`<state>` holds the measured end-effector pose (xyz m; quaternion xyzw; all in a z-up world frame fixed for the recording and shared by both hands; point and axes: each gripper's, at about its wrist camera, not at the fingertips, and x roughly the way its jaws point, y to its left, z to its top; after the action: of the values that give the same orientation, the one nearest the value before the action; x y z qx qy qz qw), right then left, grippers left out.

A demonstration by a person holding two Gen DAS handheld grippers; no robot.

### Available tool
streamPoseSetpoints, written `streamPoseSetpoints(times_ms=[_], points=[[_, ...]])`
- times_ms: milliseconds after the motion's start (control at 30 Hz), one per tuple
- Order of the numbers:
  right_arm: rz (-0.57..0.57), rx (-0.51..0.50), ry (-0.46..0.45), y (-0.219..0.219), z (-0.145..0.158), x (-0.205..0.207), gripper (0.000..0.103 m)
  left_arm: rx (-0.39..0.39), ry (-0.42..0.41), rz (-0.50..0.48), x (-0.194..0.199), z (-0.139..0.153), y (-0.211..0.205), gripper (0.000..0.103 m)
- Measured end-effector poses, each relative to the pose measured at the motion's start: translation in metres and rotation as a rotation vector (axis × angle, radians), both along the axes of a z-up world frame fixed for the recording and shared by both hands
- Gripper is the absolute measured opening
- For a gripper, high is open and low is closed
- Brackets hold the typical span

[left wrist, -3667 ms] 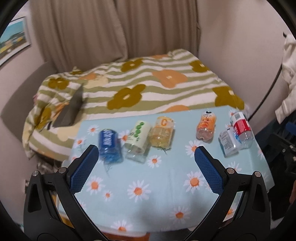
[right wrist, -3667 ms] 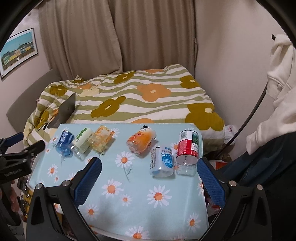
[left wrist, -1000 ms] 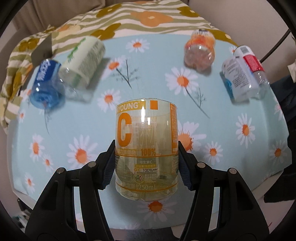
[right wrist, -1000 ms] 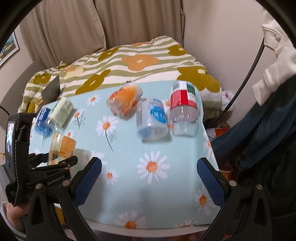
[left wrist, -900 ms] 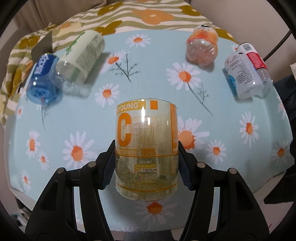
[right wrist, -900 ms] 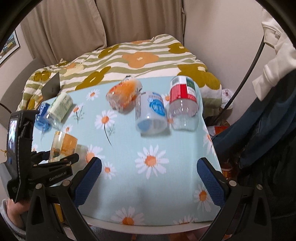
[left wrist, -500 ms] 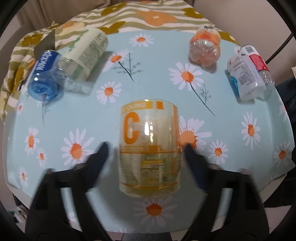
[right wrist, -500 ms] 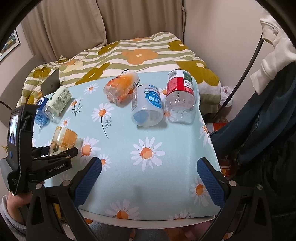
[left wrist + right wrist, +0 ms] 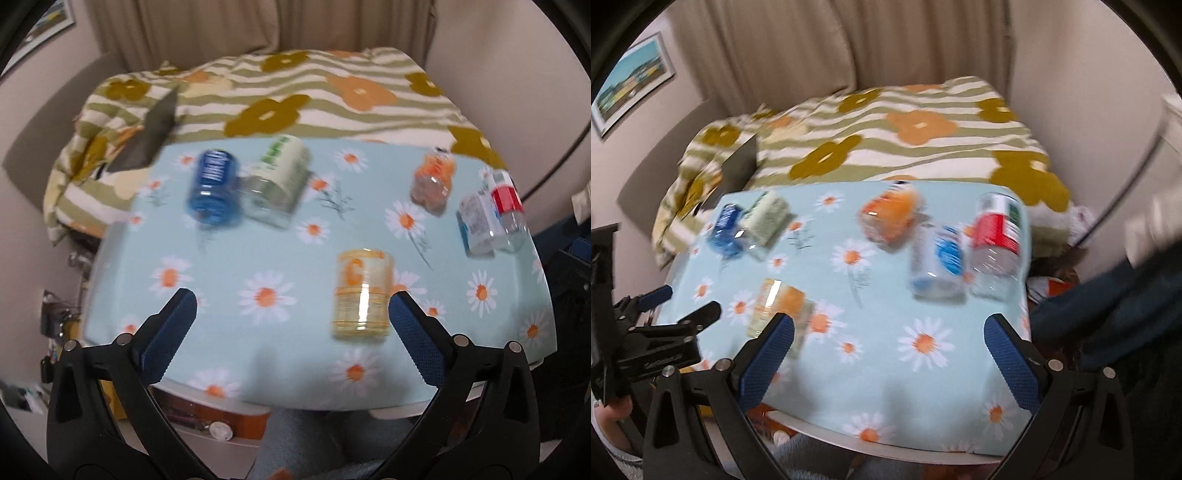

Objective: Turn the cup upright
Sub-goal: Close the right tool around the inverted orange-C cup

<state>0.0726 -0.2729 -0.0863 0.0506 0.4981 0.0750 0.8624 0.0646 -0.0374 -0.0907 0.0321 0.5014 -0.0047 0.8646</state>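
1. Bed (image 9: 295,92) with a striped, flowered cover lies behind the table.
2. Table (image 9: 280,354), under a pale blue daisy cloth, carries all the cups.
3. Left gripper (image 9: 291,332): jaws spread wide, holding nothing; its right pad sits just beside the orange cup.
4. Right gripper (image 9: 886,354): jaws spread wide, empty, over the near table edge.
5. Orange cup (image 9: 362,295) marked "C" stands upright near the front of the table, free of both grippers.
6. Blue cup (image 9: 214,188) and green cup (image 9: 277,184) lie on their sides, touching, at far left.
7. Orange-labelled cup (image 9: 890,216), white-blue cup (image 9: 938,262) and red cup (image 9: 997,243) lie on their sides at far right.
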Motion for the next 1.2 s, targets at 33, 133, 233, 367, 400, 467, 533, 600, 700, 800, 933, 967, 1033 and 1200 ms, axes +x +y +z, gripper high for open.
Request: streamPoseSetpoints(times_ms=[33, 133, 233, 367, 400, 467, 533, 600, 700, 800, 933, 967, 1033, 1200], points=[[0.019, 0.014, 0.019, 0.006, 0.0, 0.005, 0.103, -0.002, -0.001, 0.011, 0.0, 0.004, 0.009, 0.103], [0.059, 0.083, 0.118, 0.026, -0.004, 0.027, 0.103, -0.008, -0.007, 0.028, 0.001, 0.01, 0.031, 0.103], [0.069, 0.149, 0.219, 0.046, -0.016, 0.045, 0.103, -0.002, -0.013, 0.017, 0.005, 0.01, 0.051, 0.103], [0.035, 0.215, 0.367, 0.068, -0.042, 0.067, 0.103, 0.001, 0.006, -0.021, 0.015, 0.0, 0.074, 0.103], [0.026, 0.223, 0.397, 0.073, -0.05, 0.072, 0.103, 0.001, 0.014, -0.032, 0.017, -0.004, 0.078, 0.103], [0.011, 0.23, 0.455, 0.083, -0.065, 0.083, 0.1, 0.003, 0.039, -0.059, 0.022, -0.015, 0.085, 0.103], [-0.007, 0.238, 0.506, 0.091, -0.081, 0.091, 0.091, -0.003, 0.07, -0.079, 0.027, -0.026, 0.09, 0.103], [-0.022, 0.241, 0.537, 0.097, -0.091, 0.098, 0.086, -0.014, 0.098, -0.099, 0.033, -0.037, 0.093, 0.103], [-0.04, 0.231, 0.563, 0.106, -0.105, 0.105, 0.084, -0.021, 0.119, -0.12, 0.04, -0.048, 0.097, 0.103], [-0.052, 0.231, 0.588, 0.11, -0.115, 0.109, 0.075, -0.033, 0.131, -0.13, 0.046, -0.054, 0.101, 0.103], [-0.075, 0.222, 0.609, 0.11, -0.124, 0.113, 0.074, -0.052, 0.134, -0.132, 0.053, -0.056, 0.105, 0.103], [-0.079, 0.221, 0.614, 0.109, -0.125, 0.114, 0.073, -0.057, 0.133, -0.132, 0.055, -0.055, 0.107, 0.103], [-0.082, 0.225, 0.627, 0.109, -0.13, 0.116, 0.072, -0.062, 0.13, -0.13, 0.057, -0.055, 0.108, 0.103], [-0.084, 0.266, 0.664, 0.109, -0.141, 0.117, 0.056, -0.068, 0.134, -0.129, 0.059, -0.057, 0.111, 0.103]])
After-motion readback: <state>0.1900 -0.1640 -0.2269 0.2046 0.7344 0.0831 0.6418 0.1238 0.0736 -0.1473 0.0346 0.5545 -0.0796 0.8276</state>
